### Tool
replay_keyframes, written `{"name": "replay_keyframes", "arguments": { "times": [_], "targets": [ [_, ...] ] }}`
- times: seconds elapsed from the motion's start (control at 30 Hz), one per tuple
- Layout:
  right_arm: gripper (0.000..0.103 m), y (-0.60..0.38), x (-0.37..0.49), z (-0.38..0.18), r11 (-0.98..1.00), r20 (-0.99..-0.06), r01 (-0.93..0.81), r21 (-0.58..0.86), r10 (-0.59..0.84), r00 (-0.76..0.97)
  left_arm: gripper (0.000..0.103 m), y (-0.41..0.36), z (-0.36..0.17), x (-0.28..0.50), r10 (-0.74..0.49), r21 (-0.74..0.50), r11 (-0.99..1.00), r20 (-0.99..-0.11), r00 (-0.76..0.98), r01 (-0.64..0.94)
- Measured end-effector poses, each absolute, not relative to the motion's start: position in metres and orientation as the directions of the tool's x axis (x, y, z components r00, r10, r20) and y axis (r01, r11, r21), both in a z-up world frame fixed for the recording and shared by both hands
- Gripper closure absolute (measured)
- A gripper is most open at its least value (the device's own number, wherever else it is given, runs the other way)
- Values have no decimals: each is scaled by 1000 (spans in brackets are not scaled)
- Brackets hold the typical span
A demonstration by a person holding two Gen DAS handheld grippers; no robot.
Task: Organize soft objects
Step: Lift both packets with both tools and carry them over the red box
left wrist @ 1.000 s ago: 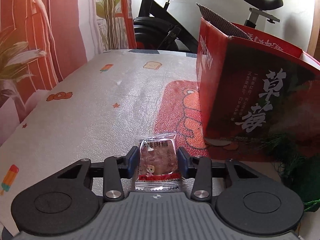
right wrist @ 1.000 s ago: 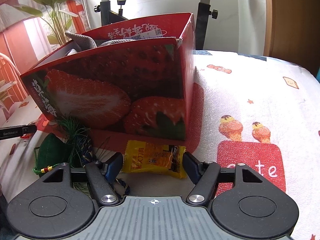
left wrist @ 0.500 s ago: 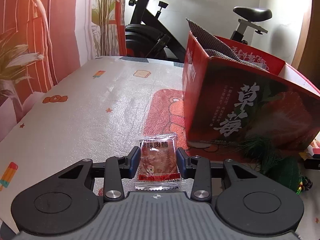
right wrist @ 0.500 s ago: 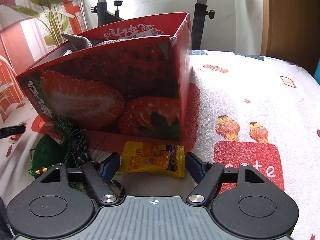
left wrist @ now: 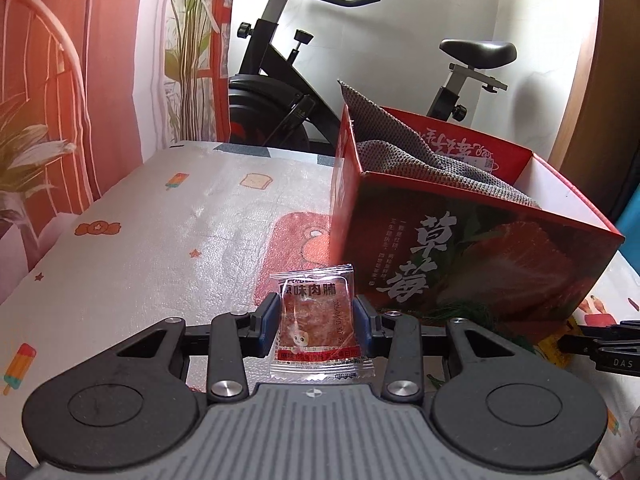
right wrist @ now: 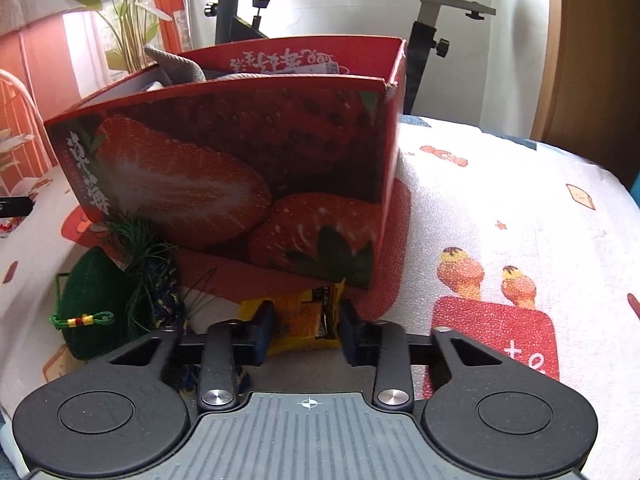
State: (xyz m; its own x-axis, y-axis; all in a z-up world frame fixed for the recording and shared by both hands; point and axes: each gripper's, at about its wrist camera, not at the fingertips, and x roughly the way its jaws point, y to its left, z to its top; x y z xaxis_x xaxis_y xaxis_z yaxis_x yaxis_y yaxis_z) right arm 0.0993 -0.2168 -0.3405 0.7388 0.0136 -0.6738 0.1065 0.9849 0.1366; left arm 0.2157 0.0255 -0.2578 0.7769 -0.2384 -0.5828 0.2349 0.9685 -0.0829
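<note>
- Right now my left gripper (left wrist: 316,322) is clamped on a small clear meat snack packet (left wrist: 318,326), one blue pad pressing each side of it, the packet upright and raised above the tablecloth (left wrist: 160,240).
- Ahead and to the right of that packet stands the red strawberry box (left wrist: 460,256), open at the top, with a grey knitted cloth (left wrist: 420,156) lying inside and poking up over its near corner.
- My right gripper (right wrist: 306,328) has its fingers drawn in against a yellow snack packet (right wrist: 298,316), which is bent between the pads; it sits just in front of the box's (right wrist: 240,176) lower edge, and I cannot tell whether it has left the table.
- Left of my right fingers lies a green pouch (right wrist: 86,296) with a green tassel (right wrist: 140,248) and a beaded cord, close against the box's front corner.
- From the left wrist view, my right gripper's (left wrist: 600,352) dark tip shows at the far right, low beside the box.
- Behind the table stands an exercise bike (left wrist: 280,92), with a plant (left wrist: 188,40) by the red curtain.
</note>
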Motion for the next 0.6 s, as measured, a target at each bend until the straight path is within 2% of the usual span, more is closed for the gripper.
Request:
{"name": "replay_keyframes", "arguments": {
  "times": [0.1,0.17,0.27,0.6],
  "targets": [
    [77,-216,98,-338,983,-672,107,151,23,741,61,26,-254,212,-242,-86,968,-574,782,237],
    [87,-216,95,-335,981,-656,112,161,21,755,61,25,-250,209,-245,-89,967,-565,788,237],
    [90,-219,92,-328,976,-638,114,183,30,769,61,27,-245,206,-249,-91,967,-553,795,240],
    [94,-215,81,-298,974,-554,66,218,68,830,61,23,-226,197,-282,-99,958,-515,810,271]
  ]
}}
